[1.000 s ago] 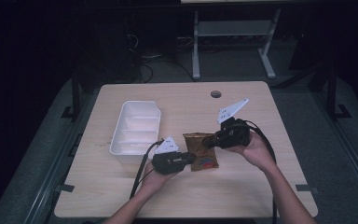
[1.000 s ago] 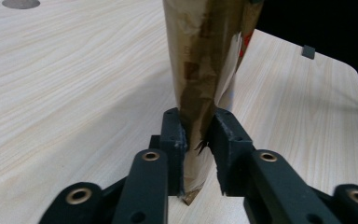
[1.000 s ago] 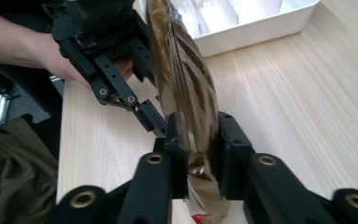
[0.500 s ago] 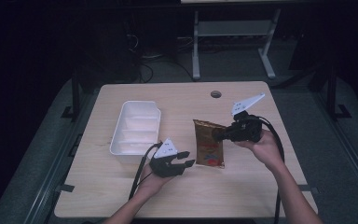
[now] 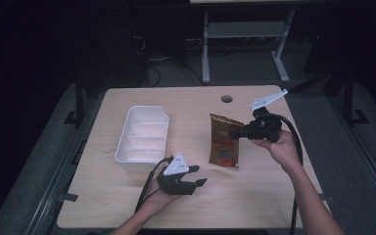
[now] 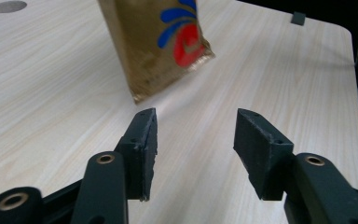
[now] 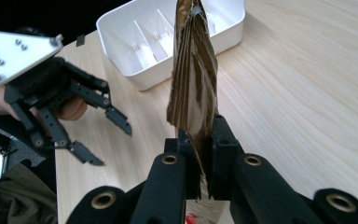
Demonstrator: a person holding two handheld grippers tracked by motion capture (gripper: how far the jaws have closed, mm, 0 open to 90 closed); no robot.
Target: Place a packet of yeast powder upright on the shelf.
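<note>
My right gripper [image 7: 199, 154] pinches the crinkled brown foil snack packet [image 5: 224, 141] edgewise, probably to carry it. Ahead, my left gripper [image 6: 193, 140] waits empty, jaws apart.
</note>
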